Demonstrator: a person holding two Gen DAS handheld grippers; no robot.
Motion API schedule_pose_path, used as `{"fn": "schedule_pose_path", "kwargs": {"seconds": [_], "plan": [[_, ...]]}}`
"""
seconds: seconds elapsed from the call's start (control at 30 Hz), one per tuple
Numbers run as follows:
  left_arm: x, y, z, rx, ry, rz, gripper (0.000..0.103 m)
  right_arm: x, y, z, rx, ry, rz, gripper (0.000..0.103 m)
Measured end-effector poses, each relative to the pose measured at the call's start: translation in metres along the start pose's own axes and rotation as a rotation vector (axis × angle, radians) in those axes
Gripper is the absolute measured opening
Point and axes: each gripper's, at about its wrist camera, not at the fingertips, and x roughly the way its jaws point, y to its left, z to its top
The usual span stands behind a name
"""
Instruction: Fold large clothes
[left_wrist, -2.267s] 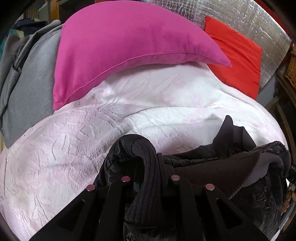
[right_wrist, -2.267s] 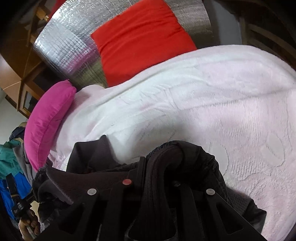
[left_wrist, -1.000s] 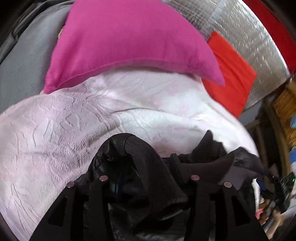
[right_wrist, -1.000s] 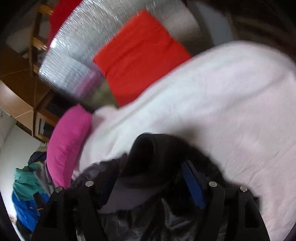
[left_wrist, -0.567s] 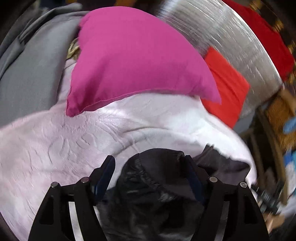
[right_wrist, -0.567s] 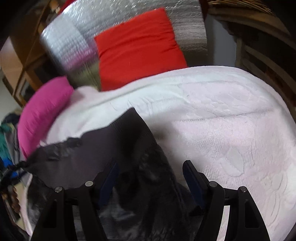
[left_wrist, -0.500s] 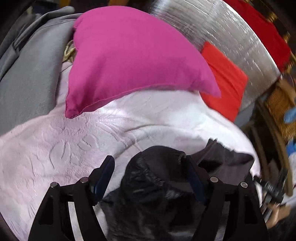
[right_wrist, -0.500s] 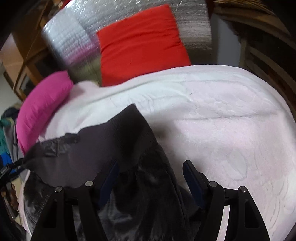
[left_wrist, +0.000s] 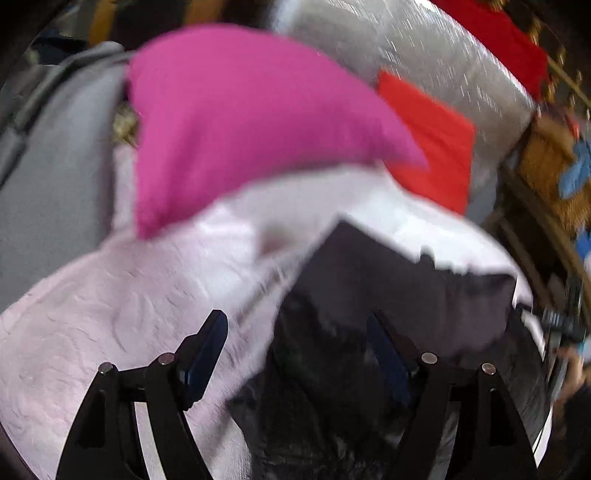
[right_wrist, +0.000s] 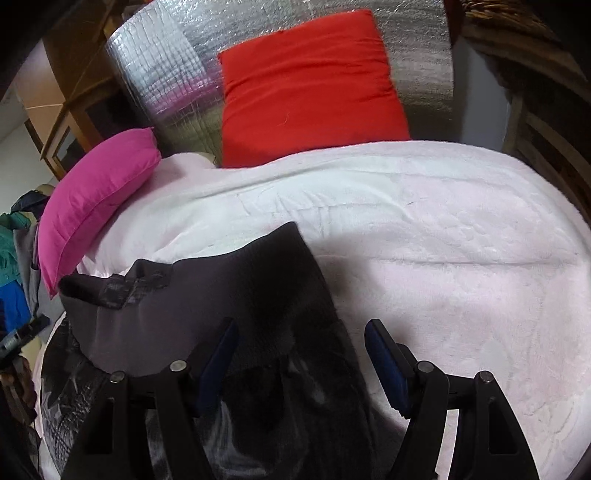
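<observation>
so the dark jacket (right_wrist: 207, 295) is lying on the bed's white blanket (right_wrist: 443, 229) now, left gripper (left_wrist: 295, 354) jaws just opened wide, right gripper (right_wrist: 299, 354) jaws gaping too, neither gripping anything

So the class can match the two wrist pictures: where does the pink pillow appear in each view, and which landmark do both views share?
Left wrist view: the pink pillow fills the upper centre, blurred, lying over the far edge of the white bedspread.
Right wrist view: the pink pillow sits at the left edge, small and tilted.
Shared landmark: the red cushion leaning against the silver foil panel.
</observation>
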Motion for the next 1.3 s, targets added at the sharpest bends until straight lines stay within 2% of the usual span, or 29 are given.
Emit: {"fn": "schedule_pose_path", "kwargs": {"seconds": [0.1,0.17,0.2,0.23,0.27,0.3,0.37,0.53,0.57,0.63,0.67,0.7,0.77,0.8,0.87,0.9,0.93,0.97,1.0,1.07,1.13,1.23,1.27,1.3], "plan": [[0.03,-0.015,-0.003,0.066,0.099,0.01,0.078,0.014,0.004,0.001,-0.036,0.024,-0.043,0.074],[0.042,-0.021,-0.002,0.081,0.131,0.01,0.078,0.018,0.002,0.003,-0.02,0.025,-0.046,0.072],[0.047,-0.024,-0.003,0.094,0.13,0.032,0.077,0.019,0.001,0.004,-0.018,0.021,-0.053,0.052],[0.049,-0.028,-0.002,0.112,0.11,0.062,0.063,0.021,0.0,0.005,-0.019,0.026,-0.076,0.033],[0.051,-0.031,-0.001,0.119,0.113,0.08,0.045,0.022,0.0,0.005,-0.018,0.035,-0.11,0.024],[0.054,-0.032,-0.001,0.121,0.12,0.089,0.038,0.023,0.0,0.005,-0.017,0.045,-0.114,0.018],[0.055,-0.036,-0.001,0.143,0.124,0.116,0.016,0.019,0.009,0.002,-0.064,0.046,-0.151,0.015],[0.042,-0.047,0.009,0.139,0.029,0.161,0.013,-0.028,0.014,0.014,-0.076,-0.112,-0.227,0.014],[0.044,-0.051,0.01,0.14,0.038,0.183,0.013,-0.034,0.012,0.017,-0.063,-0.137,-0.243,0.013],[0.066,-0.049,0.008,0.129,0.106,0.237,0.013,-0.026,0.005,0.018,-0.032,-0.124,-0.277,0.012],[0.073,-0.047,0.006,0.119,0.127,0.254,0.013,-0.015,0.002,0.015,-0.037,-0.103,-0.327,0.0],[0.077,-0.045,0.005,0.114,0.133,0.273,0.013,-0.004,-0.006,0.011,-0.023,-0.078,-0.396,0.0],[0.079,-0.041,0.004,0.096,0.14,0.288,0.014,0.016,-0.037,-0.001,0.073,0.019,-0.397,0.0],[0.078,-0.043,0.005,0.106,0.137,0.288,0.015,0.02,-0.048,-0.007,0.108,0.048,-0.38,0.001],[0.071,-0.05,0.006,0.147,0.118,0.29,0.018,0.008,-0.057,-0.012,0.162,-0.011,-0.333,0.001],[0.068,-0.052,0.006,0.149,0.105,0.287,0.021,-0.002,-0.057,-0.01,0.171,-0.052,-0.312,0.007],[0.059,-0.051,0.007,0.128,0.081,0.264,0.027,-0.011,-0.055,-0.008,0.169,-0.079,-0.292,0.017],[0.052,-0.049,0.01,0.095,0.057,0.227,0.036,-0.019,-0.052,-0.005,0.17,-0.099,-0.269,0.066],[0.045,-0.048,0.011,0.07,0.037,0.201,0.041,-0.028,-0.049,-0.002,0.181,-0.118,-0.23,0.101],[0.025,-0.044,0.017,0.02,-0.04,0.166,0.061,-0.04,-0.041,0.002,0.175,-0.159,-0.152,0.101],[0.016,-0.043,0.022,0.005,-0.083,0.176,0.071,-0.038,-0.031,0.007,0.141,-0.131,-0.091,0.101],[0.037,-0.046,0.022,0.039,0.034,0.149,0.071,-0.016,-0.014,0.004,0.067,-0.052,-0.104,0.101],[0.047,-0.048,0.019,0.061,0.077,0.153,0.071,-0.004,-0.012,0.004,0.062,-0.01,-0.094,0.097],[0.053,-0.051,0.015,0.083,0.097,0.16,0.071,0.01,-0.011,0.0,0.058,0.035,-0.093,0.085]]}}
